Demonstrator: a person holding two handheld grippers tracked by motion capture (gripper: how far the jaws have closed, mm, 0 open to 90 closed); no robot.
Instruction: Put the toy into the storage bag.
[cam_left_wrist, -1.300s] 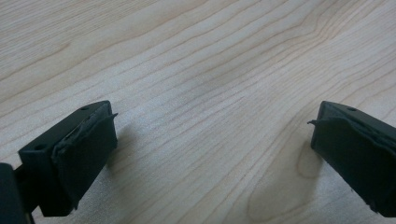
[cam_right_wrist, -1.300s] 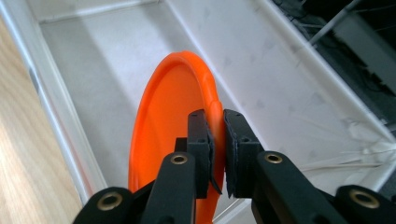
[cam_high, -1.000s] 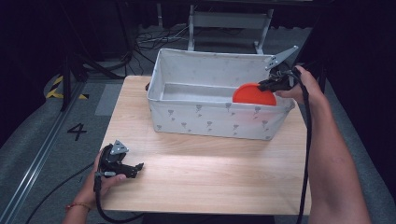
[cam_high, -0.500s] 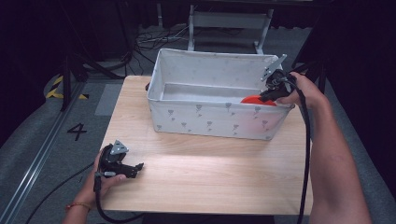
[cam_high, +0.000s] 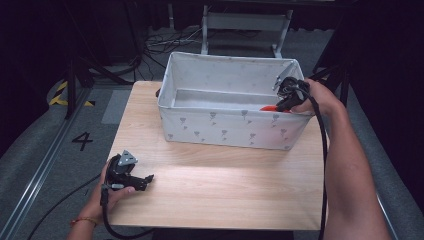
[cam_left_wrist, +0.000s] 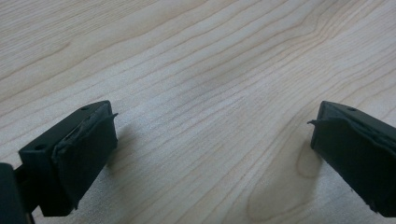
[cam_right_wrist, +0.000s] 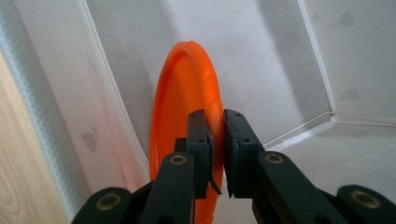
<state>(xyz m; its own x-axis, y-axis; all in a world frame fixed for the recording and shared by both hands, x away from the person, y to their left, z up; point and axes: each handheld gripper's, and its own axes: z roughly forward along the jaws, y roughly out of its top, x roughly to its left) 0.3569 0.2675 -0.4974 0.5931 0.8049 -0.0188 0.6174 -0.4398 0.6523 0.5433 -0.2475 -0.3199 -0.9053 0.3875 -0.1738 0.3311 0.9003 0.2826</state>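
My table (cam_high: 225, 185) is light wood, sitting on grey carpet (cam_high: 45, 150) with a black "4" (cam_high: 82, 141) marked to my left, next to yellow-black hazard tape (cam_high: 60, 95). Behind it there's a tangle of cables (cam_high: 165, 42), a grey metal frame (cam_high: 245, 22), and darkness.

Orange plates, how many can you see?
1. The orange plate stands on its edge inside the white fabric bin, against its near wall at the right end, pinched at the rim by the right gripper. The wall could hide others.
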